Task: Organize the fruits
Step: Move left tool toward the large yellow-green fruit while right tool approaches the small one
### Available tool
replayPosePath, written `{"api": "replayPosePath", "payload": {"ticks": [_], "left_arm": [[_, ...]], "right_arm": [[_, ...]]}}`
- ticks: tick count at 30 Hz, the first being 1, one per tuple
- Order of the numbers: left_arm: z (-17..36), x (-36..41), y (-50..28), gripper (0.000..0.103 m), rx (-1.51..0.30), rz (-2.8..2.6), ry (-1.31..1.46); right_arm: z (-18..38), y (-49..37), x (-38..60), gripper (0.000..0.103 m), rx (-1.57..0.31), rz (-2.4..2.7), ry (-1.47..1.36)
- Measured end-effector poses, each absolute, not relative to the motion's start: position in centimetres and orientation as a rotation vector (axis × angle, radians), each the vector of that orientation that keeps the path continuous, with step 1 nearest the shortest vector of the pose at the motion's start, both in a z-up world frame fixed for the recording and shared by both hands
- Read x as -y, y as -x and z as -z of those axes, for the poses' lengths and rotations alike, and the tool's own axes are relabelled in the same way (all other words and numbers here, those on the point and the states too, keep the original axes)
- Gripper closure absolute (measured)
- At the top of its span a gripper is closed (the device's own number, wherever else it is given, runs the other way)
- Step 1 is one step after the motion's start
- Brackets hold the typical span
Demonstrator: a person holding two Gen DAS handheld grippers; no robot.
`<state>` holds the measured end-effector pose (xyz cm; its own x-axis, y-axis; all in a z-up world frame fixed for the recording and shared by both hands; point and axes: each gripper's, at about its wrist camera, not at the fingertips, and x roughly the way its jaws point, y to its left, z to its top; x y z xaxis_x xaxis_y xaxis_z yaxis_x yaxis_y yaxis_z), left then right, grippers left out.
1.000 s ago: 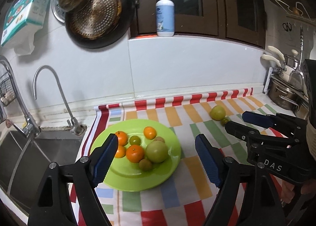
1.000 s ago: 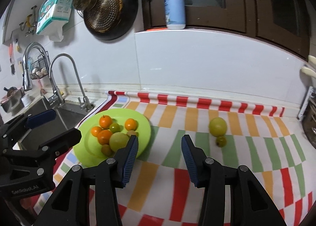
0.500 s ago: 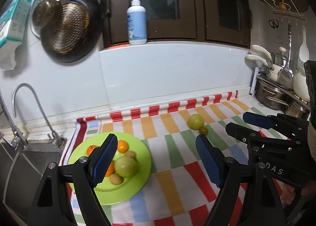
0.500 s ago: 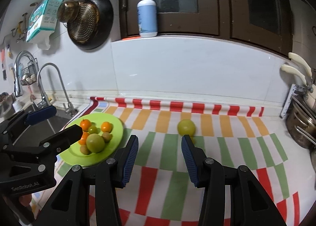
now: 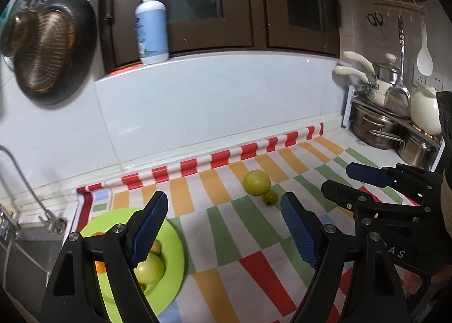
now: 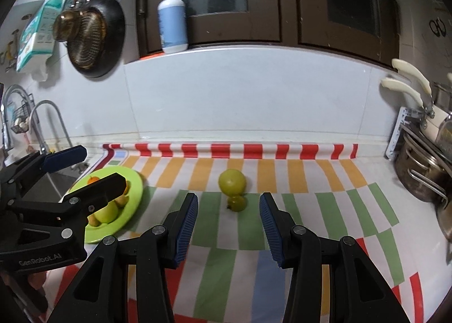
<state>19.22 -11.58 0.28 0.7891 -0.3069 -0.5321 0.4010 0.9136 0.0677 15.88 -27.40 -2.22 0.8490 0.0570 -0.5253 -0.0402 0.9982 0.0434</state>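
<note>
A lime green plate (image 5: 172, 249) (image 6: 135, 193) holds several fruits: oranges, a large green one (image 5: 151, 269) and small ones, partly hidden by gripper fingers. A large yellow-green fruit (image 6: 232, 181) (image 5: 256, 181) and a small green fruit (image 6: 237, 203) (image 5: 269, 198) touching it lie on the striped cloth to the right of the plate. My right gripper (image 6: 228, 224) is open and empty, just short of the small fruit. My left gripper (image 5: 223, 227) is open and empty, between plate and loose fruits.
A sink with a tap (image 6: 50, 125) lies left of the plate. Steel pots (image 5: 375, 125) (image 6: 421, 170) stand at the right end of the counter. A pan (image 6: 96, 40) hangs on the wall; a pump bottle (image 6: 172, 21) stands on the ledge.
Both grippers have swung right, away from the plate and toward the two loose fruits. The right gripper now frames the small fruit between its fingers. Both stay open.
</note>
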Motion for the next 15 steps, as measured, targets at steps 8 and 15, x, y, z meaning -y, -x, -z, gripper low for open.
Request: {"api": "replayPosePath", "payload": {"ticks": [8, 15], "left_arm": [[1.5, 12.8, -22.7, 0.021, -0.581, 0.422, -0.2], [3.5, 13.7, -25.5, 0.021, -0.624, 0.424, -0.21]], "right_arm": [[4.3, -18.8, 28.4, 0.056, -0.605, -0.039, -0.049], [6.7, -21.9, 28.7, 0.056, -0.662, -0.046, -0.053]]}}
